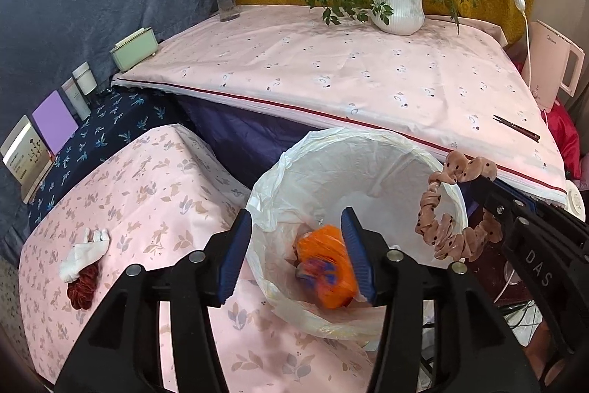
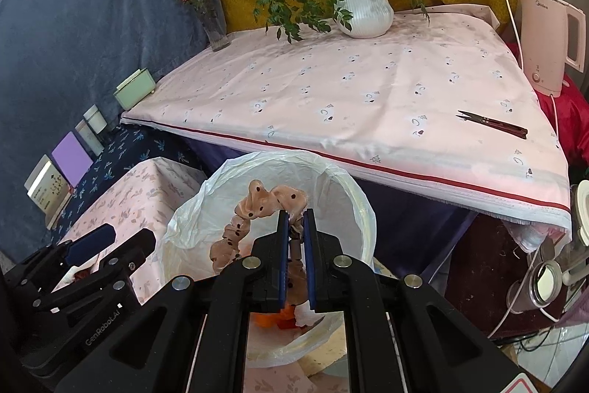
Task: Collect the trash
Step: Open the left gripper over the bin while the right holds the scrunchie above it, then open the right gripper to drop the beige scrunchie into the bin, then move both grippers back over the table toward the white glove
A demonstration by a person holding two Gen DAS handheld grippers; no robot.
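Observation:
A bin lined with a white bag (image 1: 368, 139) (image 2: 276, 159) stands between a low pink table and a larger one. My left gripper (image 1: 294, 220) hangs open over the bin's near rim. A blurred orange wrapper (image 1: 327, 271) lies below its jaws inside the bin, and neither pad touches it. My right gripper (image 2: 295, 214) is shut on a pink dotted scrunchie (image 2: 257, 205), which dangles over the bin's mouth. From the left wrist view, that scrunchie (image 1: 460, 172) hangs at the bin's right rim from the right gripper (image 1: 486, 197). The left gripper (image 2: 117, 240) shows at the lower left of the right wrist view.
On the low floral table (image 1: 147, 194) lie a white cloth piece (image 1: 86, 251) and a dark red scrunchie (image 1: 83, 286). The big pink-clothed table (image 2: 331, 91) holds thread snips (image 2: 491, 125), a potted plant (image 2: 364, 10) and a flower vase (image 2: 215, 24). A kettle (image 2: 548, 35) stands at the right.

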